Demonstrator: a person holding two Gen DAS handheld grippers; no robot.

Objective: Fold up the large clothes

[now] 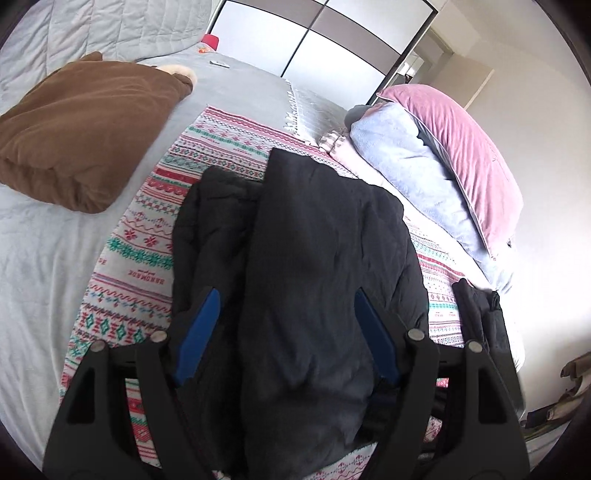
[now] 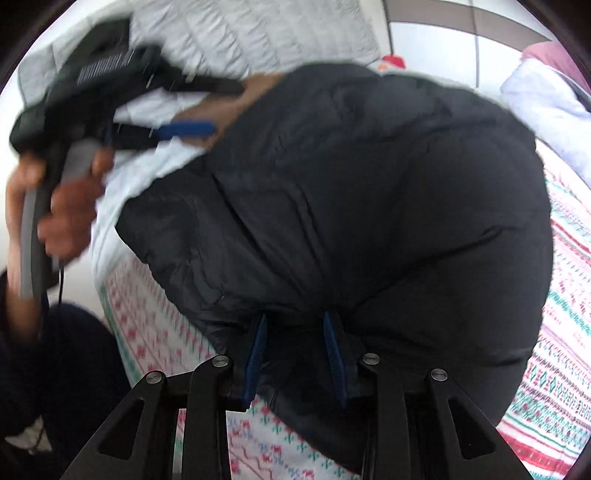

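A large black padded jacket (image 1: pixel 295 240) lies partly folded on a patterned red, green and white blanket (image 1: pixel 147 229) on the bed. My left gripper (image 1: pixel 286 299) hovers over the jacket's near part with its blue pads wide apart, holding nothing. In the right wrist view the jacket (image 2: pixel 369 192) fills the frame, and my right gripper (image 2: pixel 293 317) has its blue pads pinched on a bunched fold of it. The left gripper (image 2: pixel 184 129) shows at upper left in a hand, blurred and open.
A brown cushion (image 1: pixel 81 125) lies at the left on the grey bedspread (image 1: pixel 33 258). A pink pillow (image 1: pixel 465 155) and a light blue pillow (image 1: pixel 406 166) lean at the right. A white wardrobe (image 1: pixel 314 33) stands behind.
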